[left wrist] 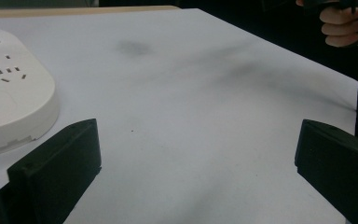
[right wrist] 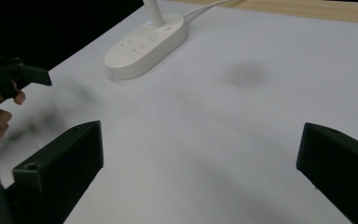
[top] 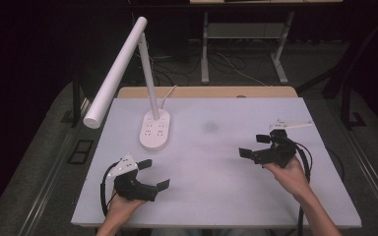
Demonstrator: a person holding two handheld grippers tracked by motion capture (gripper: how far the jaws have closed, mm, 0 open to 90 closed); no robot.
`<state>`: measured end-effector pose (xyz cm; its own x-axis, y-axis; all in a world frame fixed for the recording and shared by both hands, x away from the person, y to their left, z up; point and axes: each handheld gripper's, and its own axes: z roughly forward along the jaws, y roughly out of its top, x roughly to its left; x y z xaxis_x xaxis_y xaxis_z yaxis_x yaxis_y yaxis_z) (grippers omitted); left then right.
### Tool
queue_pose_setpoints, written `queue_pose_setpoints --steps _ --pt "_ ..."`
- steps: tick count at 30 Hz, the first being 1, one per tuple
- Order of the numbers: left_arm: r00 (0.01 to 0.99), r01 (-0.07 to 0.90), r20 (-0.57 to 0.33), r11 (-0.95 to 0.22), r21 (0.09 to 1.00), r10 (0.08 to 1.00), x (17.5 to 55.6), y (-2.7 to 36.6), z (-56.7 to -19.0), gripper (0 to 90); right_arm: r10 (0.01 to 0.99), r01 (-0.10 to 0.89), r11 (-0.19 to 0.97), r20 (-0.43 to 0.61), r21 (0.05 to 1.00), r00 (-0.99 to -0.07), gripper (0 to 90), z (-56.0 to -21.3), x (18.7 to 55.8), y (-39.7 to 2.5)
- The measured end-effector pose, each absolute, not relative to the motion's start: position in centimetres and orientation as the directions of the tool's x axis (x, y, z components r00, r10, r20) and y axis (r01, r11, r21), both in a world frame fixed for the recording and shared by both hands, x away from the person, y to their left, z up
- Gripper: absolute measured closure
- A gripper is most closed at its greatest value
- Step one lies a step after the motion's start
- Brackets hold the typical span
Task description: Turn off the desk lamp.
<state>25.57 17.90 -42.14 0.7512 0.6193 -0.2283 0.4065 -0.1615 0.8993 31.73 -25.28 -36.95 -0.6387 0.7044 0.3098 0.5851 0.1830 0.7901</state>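
Forearms, two, entering at the near edge of the high view, one gripper in each hand.

Left gripper [top: 154, 174]: held low over the table's near-left part; jaws wide apart, nothing between them. Its own view looks across bare white surface, with the lamp base at the left edge.

Right gripper [top: 256, 146]: held over the near-right part; jaws likewise wide apart and empty. Grey plate on top.

Table [top: 226, 187]: white top, wooden strip along the far edge. One dark smudge [top: 210, 126] right of the lamp; fainter grey marks nearer the right hand.

Lamp [top: 114, 74]: white; oval base [top: 155, 130] with socket slots stands left of centre toward the far side, a thin stem rising from it, a long tubular head slanting down past the table's left edge. White cord runs off the far edge.

Task item: none named, and no loose object lies on the table; the lamp is the sole candidate, well apart from both grippers.

Handling note (judgement): both grippers look at rest. Should the lamp be wanted, the left is nearer; approach the base low, jaws kept spread, minding the stem and overhanging head.
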Motion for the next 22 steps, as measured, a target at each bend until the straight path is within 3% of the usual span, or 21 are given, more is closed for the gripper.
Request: queue_pose_setpoints --steps 22 --pt "0.754 0.403 -0.212 -0.182 0.897 0.622 25.4 17.7 -42.2 0.0 0.752 0.601 0.111 0.328 0.792 -0.572 0.5 -40.5 25.0 -29.3"
